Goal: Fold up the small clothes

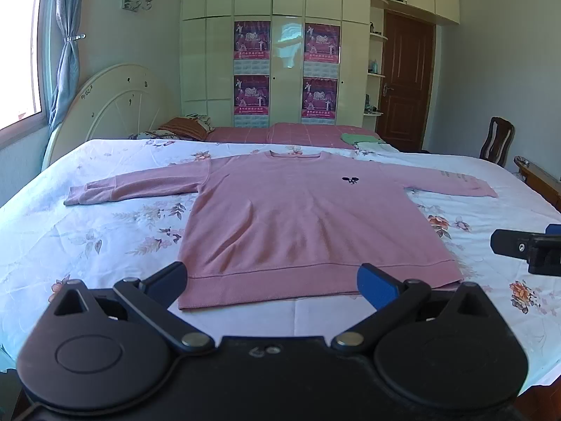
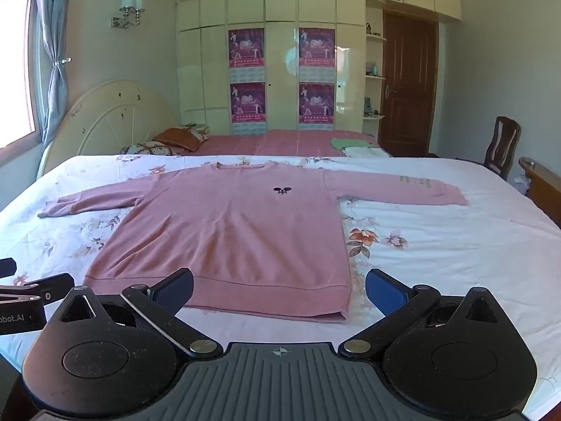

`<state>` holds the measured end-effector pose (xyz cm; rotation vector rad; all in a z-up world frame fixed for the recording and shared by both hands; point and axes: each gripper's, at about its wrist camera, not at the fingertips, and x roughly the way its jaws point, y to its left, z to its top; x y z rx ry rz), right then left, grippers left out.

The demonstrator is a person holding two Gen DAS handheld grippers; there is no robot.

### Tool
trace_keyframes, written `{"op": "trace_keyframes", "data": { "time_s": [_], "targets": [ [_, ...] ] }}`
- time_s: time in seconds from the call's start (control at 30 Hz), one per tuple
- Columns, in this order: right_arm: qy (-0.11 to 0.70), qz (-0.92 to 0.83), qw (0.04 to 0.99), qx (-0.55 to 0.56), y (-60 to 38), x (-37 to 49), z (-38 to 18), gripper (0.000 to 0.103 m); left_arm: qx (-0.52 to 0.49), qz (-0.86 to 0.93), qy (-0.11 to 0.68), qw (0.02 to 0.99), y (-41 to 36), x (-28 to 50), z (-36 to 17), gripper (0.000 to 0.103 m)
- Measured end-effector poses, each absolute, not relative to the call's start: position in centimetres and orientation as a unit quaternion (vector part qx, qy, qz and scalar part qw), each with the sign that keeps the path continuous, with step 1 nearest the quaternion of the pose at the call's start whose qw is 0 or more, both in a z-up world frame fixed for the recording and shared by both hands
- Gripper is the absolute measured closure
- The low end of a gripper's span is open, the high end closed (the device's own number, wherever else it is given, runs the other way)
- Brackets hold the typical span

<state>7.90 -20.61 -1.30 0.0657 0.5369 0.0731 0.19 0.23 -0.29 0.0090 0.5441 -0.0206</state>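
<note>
Left gripper [image 1: 272, 282] held low over the near edge of the bed, tilted somewhat downward, jaws spread wide with nothing between them, blue pads just short of the hem of the pink sweater [image 1: 301, 217]. Right gripper [image 2: 279, 289] in the same pose beside it, also tilted down, also fully open and empty, pointing at the right corner of the hem. Each visible from the other's camera only in part: a black finger of the right one at the right border of the left wrist view, black parts of the left one with a cut-off printed label at the left border of the right wrist view. No hand or sleeve of the person in either view. Sweater spread flat, front up, on the white floral bedsheet [image 1: 87, 231], neck away from the grippers, both sleeves stretched out to the sides, a small dark emblem on the chest. Faint marking on the right-hand sleeve, too small to read. Further back, a pink checked cover [image 1: 294, 133] with a folded green garment [image 1: 359, 138] on a white piece, partly hidden behind the edge of the sheet. Pillows [image 1: 186, 128] by the round headboard [image 1: 119, 108], half hidden. Posters [image 1: 252, 40] on the wardrobe, writing not legible. Wooden chair [image 1: 496, 142] at the right, only its back visible.
</note>
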Motion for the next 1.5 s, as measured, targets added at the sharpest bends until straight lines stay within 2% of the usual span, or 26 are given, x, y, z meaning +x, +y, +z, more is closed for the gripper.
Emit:
{"op": "trace_keyframes", "data": {
  "time_s": [1.5],
  "targets": [
    [0.266, 0.033, 0.963, 0.024, -19.6, 8.0, -1.5, 0.0, 0.002, -0.006, 0.269, 0.963, 1.0, 0.7, -0.7, 0.0]
  ]
}}
